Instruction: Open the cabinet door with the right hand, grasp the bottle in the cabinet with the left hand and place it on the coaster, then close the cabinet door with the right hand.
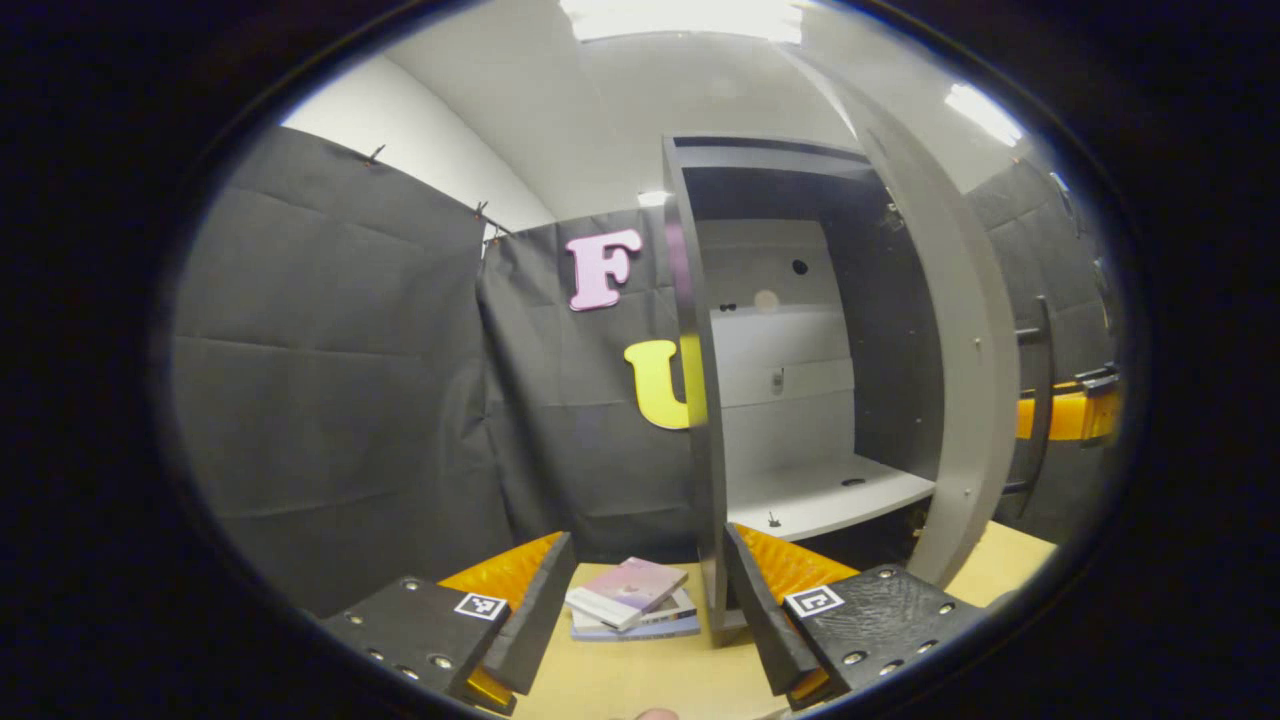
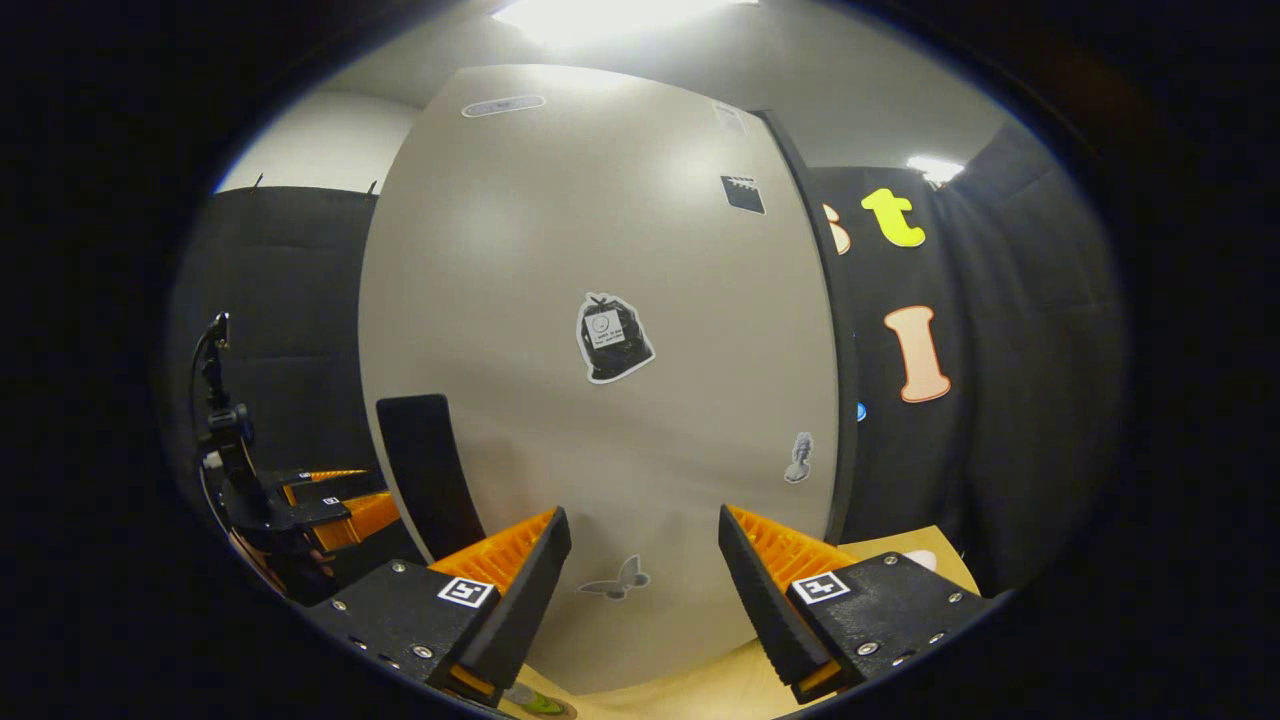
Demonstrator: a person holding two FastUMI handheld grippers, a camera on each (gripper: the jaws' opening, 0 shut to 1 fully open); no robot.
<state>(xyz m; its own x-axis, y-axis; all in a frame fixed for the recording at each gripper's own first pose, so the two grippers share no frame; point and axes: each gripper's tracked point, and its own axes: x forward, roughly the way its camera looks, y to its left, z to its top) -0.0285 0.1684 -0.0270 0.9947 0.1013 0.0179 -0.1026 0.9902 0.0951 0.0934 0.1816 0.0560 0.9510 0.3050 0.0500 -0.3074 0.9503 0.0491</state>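
1. The one grey cabinet (image 1: 800, 330) stood with its front gaping. Its single white shelf (image 1: 820, 495) carried no bottle, and we could not tell where the bottle stood.
2. Its one cabinet door (image 2: 600, 250) hung swung out, its outer face right before the right gripper (image 2: 645, 540). We judged that a hard shove could slam it or rock the cabinet.
3. We counted one dark handle (image 2: 425, 470), left of that claw's fingers. With the fingers wide apart and nothing between them, we thought a push on the flat panel might skid off.
4. We counted two grippers. The left gripper (image 1: 650, 560) was also spread wide and empty, near the cabinet's front edge. We feared the closing door could catch it there.
5. One stack of about three books (image 1: 630, 600) lay on the table (image 1: 620, 680) by the cabinet's foot, where a low left gripper might knock it.
6. We counted at least four stickers on the door, among them a bag sticker (image 2: 612, 338).
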